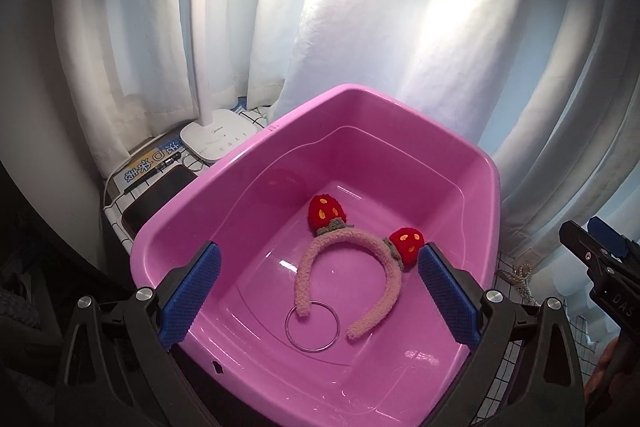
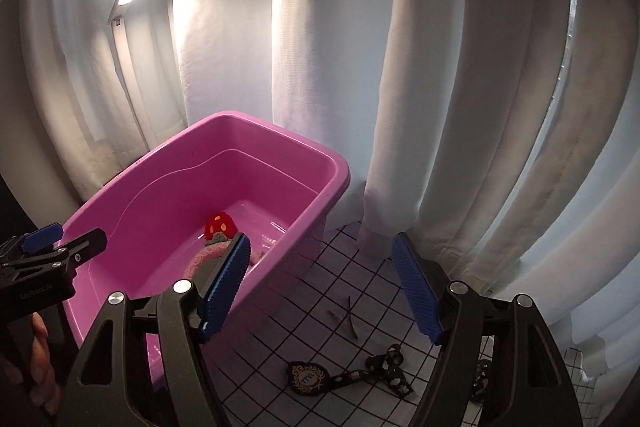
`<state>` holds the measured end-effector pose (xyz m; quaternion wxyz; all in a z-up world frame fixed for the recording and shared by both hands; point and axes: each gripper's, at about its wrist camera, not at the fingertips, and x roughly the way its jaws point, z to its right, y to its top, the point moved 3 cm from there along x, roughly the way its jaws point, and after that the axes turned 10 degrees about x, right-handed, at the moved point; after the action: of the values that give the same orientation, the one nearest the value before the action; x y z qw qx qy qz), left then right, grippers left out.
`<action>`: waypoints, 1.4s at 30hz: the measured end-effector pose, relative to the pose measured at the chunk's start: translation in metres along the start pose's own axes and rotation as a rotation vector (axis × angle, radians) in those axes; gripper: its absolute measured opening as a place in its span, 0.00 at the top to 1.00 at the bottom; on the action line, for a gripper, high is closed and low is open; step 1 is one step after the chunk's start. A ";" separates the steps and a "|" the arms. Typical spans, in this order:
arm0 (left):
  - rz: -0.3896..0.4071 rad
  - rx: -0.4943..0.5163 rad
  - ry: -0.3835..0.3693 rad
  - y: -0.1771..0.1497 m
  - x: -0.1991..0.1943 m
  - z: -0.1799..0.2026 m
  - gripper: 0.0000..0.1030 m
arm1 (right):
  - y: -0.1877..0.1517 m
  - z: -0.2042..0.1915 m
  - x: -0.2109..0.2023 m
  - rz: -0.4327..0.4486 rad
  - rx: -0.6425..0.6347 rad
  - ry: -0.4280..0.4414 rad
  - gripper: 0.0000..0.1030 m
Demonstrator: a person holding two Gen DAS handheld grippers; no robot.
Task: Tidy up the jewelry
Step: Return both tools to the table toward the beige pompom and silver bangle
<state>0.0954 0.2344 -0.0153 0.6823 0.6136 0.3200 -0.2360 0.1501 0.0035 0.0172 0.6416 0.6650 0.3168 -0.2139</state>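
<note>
A pink tub [image 1: 460, 147] holds a fuzzy pink headband [image 1: 352, 243] with two red strawberry pompoms and a thin metal ring [image 1: 313, 325] at one of its ends. My left gripper [image 1: 318, 291] is open and empty, above the tub's near side. The tub [image 2: 312, 155] also shows left in the right wrist view, with one pompom [image 2: 219, 223] visible. My right gripper [image 2: 320, 287] is open and empty above the gridded cloth, right of the tub. A black ornate strap with a gold-embroidered badge [image 2: 310, 379] lies on the cloth below it.
A white desk lamp [image 1: 218, 139] stands behind the tub at left, beside a dark wallet [image 1: 160, 195] and a card. White curtains hang close behind. A silver chain [image 1: 518, 277] lies on the cloth right of the tub. A thin brown clip [image 2: 348, 319] lies on the gridded cloth [image 2: 360, 267].
</note>
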 end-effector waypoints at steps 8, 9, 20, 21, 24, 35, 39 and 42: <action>0.056 0.114 -0.163 -0.018 -0.038 0.080 0.06 | -0.062 0.140 -0.075 0.040 0.205 -0.167 0.32; 0.064 0.133 -0.187 -0.023 -0.042 0.091 0.06 | -0.072 0.155 -0.085 0.042 0.227 -0.191 0.32; -0.047 0.321 -0.363 -0.107 -0.029 0.193 0.06 | -0.187 0.268 -0.130 -0.024 0.486 -0.333 0.32; -0.067 0.329 -0.366 -0.114 -0.023 0.197 0.06 | -0.195 0.274 -0.128 -0.035 0.505 -0.339 0.32; -0.105 0.329 -0.362 -0.130 -0.002 0.203 0.06 | -0.221 0.286 -0.115 -0.080 0.542 -0.353 0.32; -0.244 0.355 -0.281 -0.181 0.057 0.206 0.06 | -0.266 0.290 -0.059 -0.192 0.588 -0.286 0.32; -0.281 0.413 -0.286 -0.212 0.059 0.226 0.06 | -0.270 0.293 -0.052 -0.201 0.582 -0.280 0.32; -0.300 0.440 -0.313 -0.227 0.063 0.244 0.06 | -0.268 0.297 -0.049 -0.193 0.581 -0.275 0.32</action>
<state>0.0119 -0.0332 -0.2063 0.5314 0.6489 0.2393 -0.4892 -0.0352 -0.3037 -0.1664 0.4386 0.7519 0.2147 -0.4430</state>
